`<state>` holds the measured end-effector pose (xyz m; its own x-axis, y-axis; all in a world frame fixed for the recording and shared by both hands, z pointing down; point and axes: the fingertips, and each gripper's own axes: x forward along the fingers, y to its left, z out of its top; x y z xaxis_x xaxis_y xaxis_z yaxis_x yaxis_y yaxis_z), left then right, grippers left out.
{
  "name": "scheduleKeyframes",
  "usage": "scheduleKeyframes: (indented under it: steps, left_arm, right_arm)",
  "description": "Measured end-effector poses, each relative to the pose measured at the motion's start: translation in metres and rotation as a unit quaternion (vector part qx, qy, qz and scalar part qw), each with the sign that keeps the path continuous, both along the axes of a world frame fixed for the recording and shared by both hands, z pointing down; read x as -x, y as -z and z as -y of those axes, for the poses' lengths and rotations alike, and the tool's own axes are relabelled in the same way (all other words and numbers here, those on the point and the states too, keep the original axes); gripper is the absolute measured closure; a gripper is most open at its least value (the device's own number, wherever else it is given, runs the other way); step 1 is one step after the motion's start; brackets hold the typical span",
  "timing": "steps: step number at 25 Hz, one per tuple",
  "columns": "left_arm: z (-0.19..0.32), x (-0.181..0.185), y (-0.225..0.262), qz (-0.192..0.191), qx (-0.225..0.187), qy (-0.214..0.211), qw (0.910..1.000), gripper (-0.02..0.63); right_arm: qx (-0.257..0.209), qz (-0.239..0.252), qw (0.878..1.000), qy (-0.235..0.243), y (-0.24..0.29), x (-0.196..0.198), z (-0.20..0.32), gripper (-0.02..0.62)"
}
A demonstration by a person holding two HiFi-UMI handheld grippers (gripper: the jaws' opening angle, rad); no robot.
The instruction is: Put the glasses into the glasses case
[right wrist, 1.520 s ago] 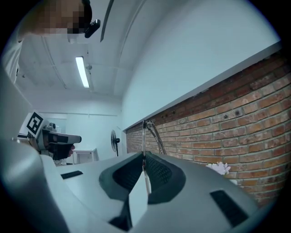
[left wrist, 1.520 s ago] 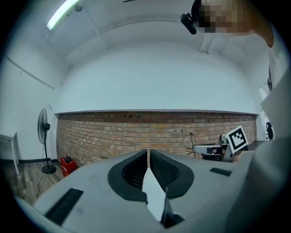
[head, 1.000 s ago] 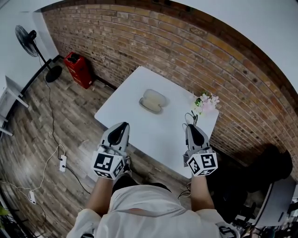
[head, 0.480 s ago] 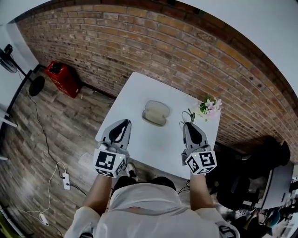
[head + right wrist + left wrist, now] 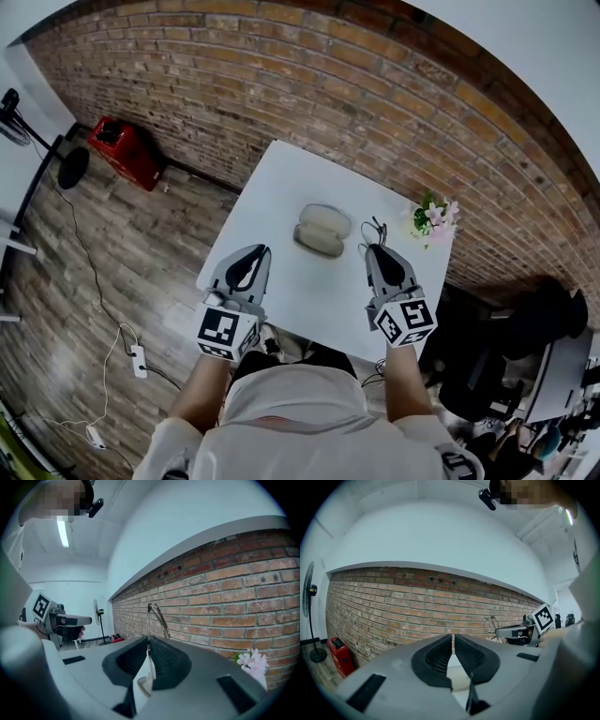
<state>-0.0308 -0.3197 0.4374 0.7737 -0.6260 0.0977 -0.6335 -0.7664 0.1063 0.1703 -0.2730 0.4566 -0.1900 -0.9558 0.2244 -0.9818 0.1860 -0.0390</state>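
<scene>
We grip the glasses in our right tool, our left tool closed and empty, while the open glasses case lies empty in the middle of the counter.

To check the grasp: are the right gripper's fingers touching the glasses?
Touching. The right gripper view shows the fingers closed on the glasses, whose frame rises from between them.
</scene>
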Motion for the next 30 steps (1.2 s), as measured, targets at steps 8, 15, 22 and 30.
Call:
scheduleKeyframes:
  steps: [8, 15, 22, 30]
  left_arm:
    - [0.002, -0.010, -0.007, 0.005, 0.015, 0.023, 0.9996, 0.577]
    - [0.005, -0.005, -0.018, 0.010, 0.030, 0.050, 0.9983, 0.577]
    - [0.008, 0.011, -0.035, 0.017, 0.052, 0.073, 0.9958, 0.577]
    - [0.013, 0.009, -0.050, 0.026, 0.072, 0.072, 0.9945, 0.577]
  right_arm:
    - [0.081, -0.013, 0.993, 0.082, -0.028, -0.005, 0.036, 0.523]
    - [0.194, -0.045, 0.963, 0.179, -0.086, -0.001, 0.071, 0.523]
    - [0.325, -0.049, 0.903, 0.276, -0.156, 0.018, 0.097, 0.523]
    - [0.423, -0.097, 0.842, 0.319, -0.239, 0.030, 0.097, 0.523]
